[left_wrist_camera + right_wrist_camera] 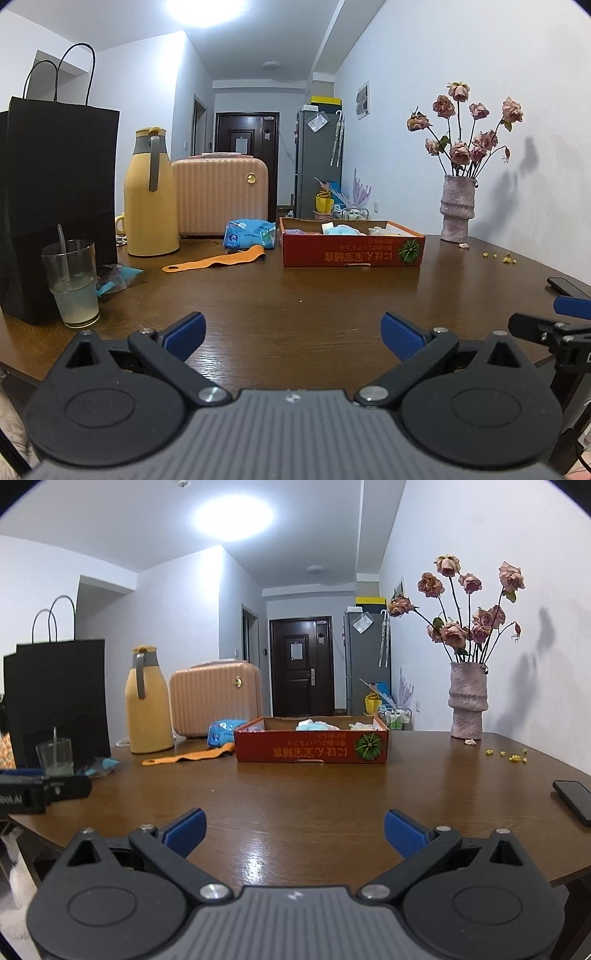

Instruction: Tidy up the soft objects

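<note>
Firstly, at the far left of the brown wooden surface [295, 295] stands a black paper bag [55, 203], and what it holds cannot be seen. Just in front of it is a clear glass [72, 284] with a straw, about one third full of a pale cloudy drink. Next come a yellow thermos jug [149, 195] and a pink ribbed case [221, 195], both closed. An orange strap [218, 261] lies flat near a blue soft packet [251, 233]. Right of them sits the red cardboard tray [351, 253]; inside lie soft things, among them a light blue cloth [341, 230] and a pale one, only partly visible over its wall. Further right a pink vase [456, 208] holds dried roses. A dark phone [574, 799] lies at the right edge. The left gripper [293, 334] and the right gripper [295, 830] hover low over the near edge, jaws wide apart, holding nothing.
</note>
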Action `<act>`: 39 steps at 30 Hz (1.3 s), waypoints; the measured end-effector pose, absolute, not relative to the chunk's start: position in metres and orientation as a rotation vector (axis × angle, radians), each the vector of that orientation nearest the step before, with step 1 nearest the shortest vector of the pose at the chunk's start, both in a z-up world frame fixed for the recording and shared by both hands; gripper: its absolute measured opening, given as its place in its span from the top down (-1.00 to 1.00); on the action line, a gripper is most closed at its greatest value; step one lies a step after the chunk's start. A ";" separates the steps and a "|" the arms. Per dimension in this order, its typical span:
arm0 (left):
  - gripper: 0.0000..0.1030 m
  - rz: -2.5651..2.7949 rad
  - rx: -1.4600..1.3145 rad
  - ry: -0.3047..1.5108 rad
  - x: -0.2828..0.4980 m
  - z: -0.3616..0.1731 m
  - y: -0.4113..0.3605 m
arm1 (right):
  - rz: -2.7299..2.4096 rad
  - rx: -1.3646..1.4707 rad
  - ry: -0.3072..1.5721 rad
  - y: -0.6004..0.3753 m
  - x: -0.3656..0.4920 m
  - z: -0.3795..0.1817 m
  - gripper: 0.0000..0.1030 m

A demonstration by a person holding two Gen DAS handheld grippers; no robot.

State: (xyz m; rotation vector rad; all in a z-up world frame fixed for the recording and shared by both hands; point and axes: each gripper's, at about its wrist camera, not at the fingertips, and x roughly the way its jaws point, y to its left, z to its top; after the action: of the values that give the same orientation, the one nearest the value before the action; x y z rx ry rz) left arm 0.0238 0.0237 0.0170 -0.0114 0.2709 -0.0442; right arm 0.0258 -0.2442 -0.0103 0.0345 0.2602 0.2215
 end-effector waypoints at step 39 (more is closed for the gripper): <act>-1.00 -0.052 -0.017 0.269 0.019 0.021 0.022 | 0.217 0.038 0.247 -0.242 0.024 -0.013 -1.00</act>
State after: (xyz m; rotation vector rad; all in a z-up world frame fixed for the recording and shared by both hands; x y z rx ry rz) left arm 0.0193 0.0223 0.0206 -0.0165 0.2691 -0.0517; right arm 0.0244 -0.2422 -0.0130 0.0378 0.2473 0.2168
